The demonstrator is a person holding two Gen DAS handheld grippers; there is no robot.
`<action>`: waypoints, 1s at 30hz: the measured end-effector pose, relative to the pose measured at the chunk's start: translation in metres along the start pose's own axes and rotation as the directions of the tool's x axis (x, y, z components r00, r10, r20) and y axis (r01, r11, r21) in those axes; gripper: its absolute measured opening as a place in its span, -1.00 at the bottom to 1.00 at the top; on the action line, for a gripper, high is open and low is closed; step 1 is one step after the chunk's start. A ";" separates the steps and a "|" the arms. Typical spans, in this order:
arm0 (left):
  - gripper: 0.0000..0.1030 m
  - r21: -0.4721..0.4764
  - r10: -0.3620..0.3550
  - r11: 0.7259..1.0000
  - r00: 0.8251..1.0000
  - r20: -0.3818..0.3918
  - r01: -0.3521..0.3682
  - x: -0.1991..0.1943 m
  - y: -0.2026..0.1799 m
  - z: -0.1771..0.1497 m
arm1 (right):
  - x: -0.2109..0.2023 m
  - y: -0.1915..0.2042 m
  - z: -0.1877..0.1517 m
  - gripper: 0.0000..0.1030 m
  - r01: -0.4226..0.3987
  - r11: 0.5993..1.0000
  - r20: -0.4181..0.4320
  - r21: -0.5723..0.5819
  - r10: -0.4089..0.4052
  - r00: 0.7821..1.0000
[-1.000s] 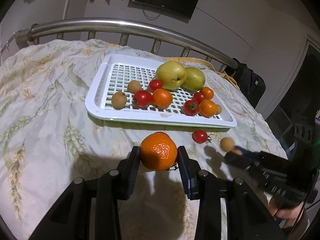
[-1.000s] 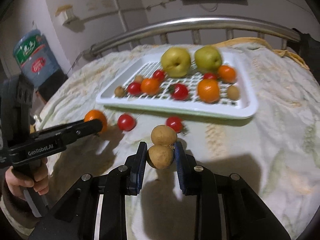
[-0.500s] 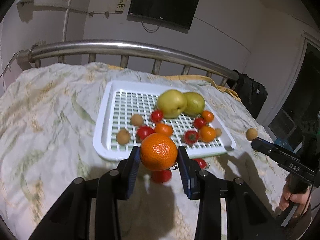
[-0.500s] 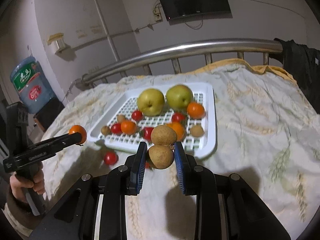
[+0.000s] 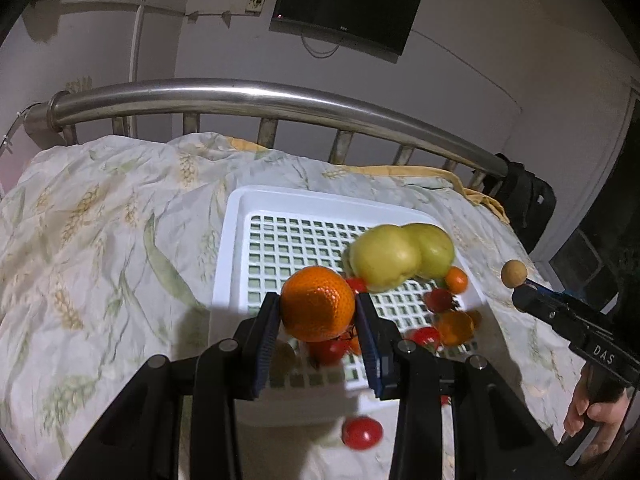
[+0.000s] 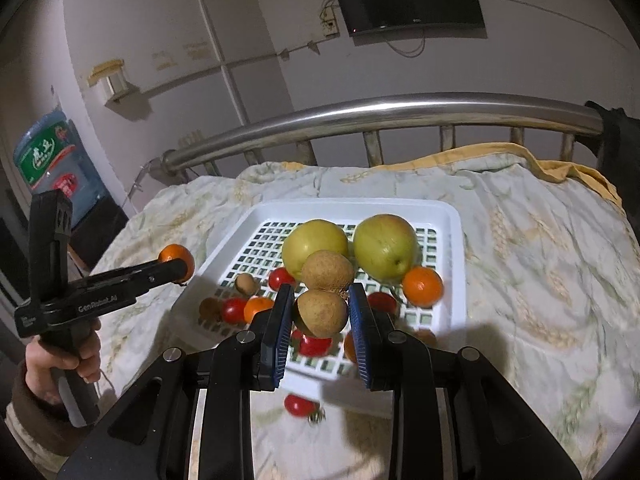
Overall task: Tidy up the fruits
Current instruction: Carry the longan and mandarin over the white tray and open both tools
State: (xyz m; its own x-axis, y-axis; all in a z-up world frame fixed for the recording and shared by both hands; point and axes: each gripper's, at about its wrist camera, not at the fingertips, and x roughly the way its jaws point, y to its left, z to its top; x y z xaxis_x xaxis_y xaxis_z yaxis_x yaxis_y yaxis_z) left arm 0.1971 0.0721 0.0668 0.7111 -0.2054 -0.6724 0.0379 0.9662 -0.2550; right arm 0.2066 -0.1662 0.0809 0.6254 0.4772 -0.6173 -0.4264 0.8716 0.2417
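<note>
My left gripper is shut on a large orange and holds it above the near edge of the white slotted tray. My right gripper is shut on a pair of joined brown longans, also raised over the tray. The tray holds two yellow-green apples, small oranges, red tomatoes and brown longans. One red tomato lies on the bedspread in front of the tray; it also shows in the right wrist view.
The tray sits on a leaf-patterned bedspread with a steel bed rail behind. A wall TV hangs above. A water dispenser bottle stands at the left, a dark bag at the right.
Both grippers have risen and moved forward over the tray with their fruit still held. The tray now sits lower and closer in both views.
</note>
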 end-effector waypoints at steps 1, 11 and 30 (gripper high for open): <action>-0.22 -0.008 0.002 1.000 1.000 -0.006 -0.003 0.005 0.002 0.003 | 0.007 0.001 0.003 -0.49 0.002 1.000 -0.010 -0.003 -0.002 1.000; -0.22 -0.027 0.041 0.999 0.996 -0.084 -0.044 0.049 0.015 0.005 | 0.059 0.000 0.004 -0.49 0.019 1.000 -0.106 -0.015 -0.021 0.994; 0.66 -0.062 0.025 0.998 1.000 0.001 -0.025 0.018 0.013 0.010 | 0.049 -0.006 0.003 0.40 -0.005 0.999 -0.056 0.048 0.008 0.998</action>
State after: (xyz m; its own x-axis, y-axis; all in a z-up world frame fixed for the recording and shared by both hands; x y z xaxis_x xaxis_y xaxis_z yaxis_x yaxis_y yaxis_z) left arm 0.2171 0.0823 0.0581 0.7128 -0.1811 -0.6776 -0.0236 0.9594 -0.2812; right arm 0.2423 -0.1479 0.0515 0.5850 0.4768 -0.6561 -0.3975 0.8737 0.2805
